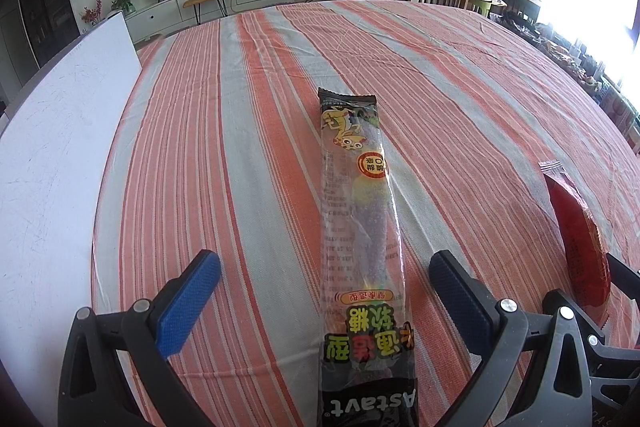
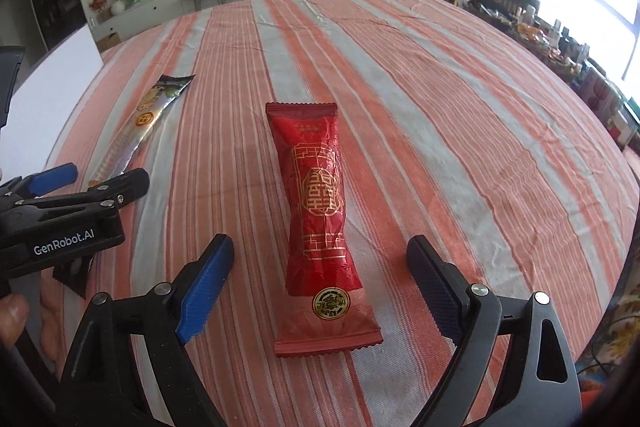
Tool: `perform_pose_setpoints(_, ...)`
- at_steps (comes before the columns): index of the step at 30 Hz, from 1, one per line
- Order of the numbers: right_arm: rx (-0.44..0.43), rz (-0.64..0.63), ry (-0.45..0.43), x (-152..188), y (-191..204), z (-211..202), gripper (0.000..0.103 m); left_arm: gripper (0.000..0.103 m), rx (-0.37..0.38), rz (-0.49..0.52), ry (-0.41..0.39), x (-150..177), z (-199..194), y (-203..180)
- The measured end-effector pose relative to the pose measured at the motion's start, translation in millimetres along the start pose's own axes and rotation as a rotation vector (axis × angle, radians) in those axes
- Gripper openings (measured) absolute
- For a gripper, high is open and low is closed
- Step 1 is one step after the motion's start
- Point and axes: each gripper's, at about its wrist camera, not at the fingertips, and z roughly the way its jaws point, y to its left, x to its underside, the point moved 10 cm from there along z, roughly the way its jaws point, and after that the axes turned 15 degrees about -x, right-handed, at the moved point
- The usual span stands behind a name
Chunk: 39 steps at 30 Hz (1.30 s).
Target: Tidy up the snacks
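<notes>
Snacks lie flat on a striped tablecloth (image 1: 240, 115), orange-pink w/ grey bands. Long gummy candy packet (image 1: 358, 227), mostly clear w/ black ends and a cartoon figure near the far end, runs lengthwise away from the left wrist cam, btwn the fingers of the left gripper (image 1: 324, 307). Jaws spread wide, one blue pad (image 1: 188, 307) each side of the packet, neither touching it.

Red snack packet (image 2: 322, 223) w/ gold lattice print and a round gold seal near its close end lies lengthwise in front of the right gripper (image 2: 320, 291). Jaws also spread wide, pads either side of the packet's near half, not touching.

Right wrist view: candy packet sits well left of the red one, left gripper over its near end. Left wrist view: red packet at right edge, partly cut off by the right gripper's frame. White board (image 1: 52, 155) lies left of the cloth.
</notes>
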Motion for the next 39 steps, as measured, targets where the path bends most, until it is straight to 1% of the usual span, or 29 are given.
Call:
perform_pose_setpoints(16,-0.012,-0.014,-0.002,6.9,0.3,-4.5,0.091,0.103,0.0,0.0,0.0,0.0,0.0,0.0)
perform_pose_setpoints(39,-0.012,-0.013,-0.003,7.3,0.0,-5.1,0.091,0.103,0.0,0.0,0.0,0.0,0.0,-0.1)
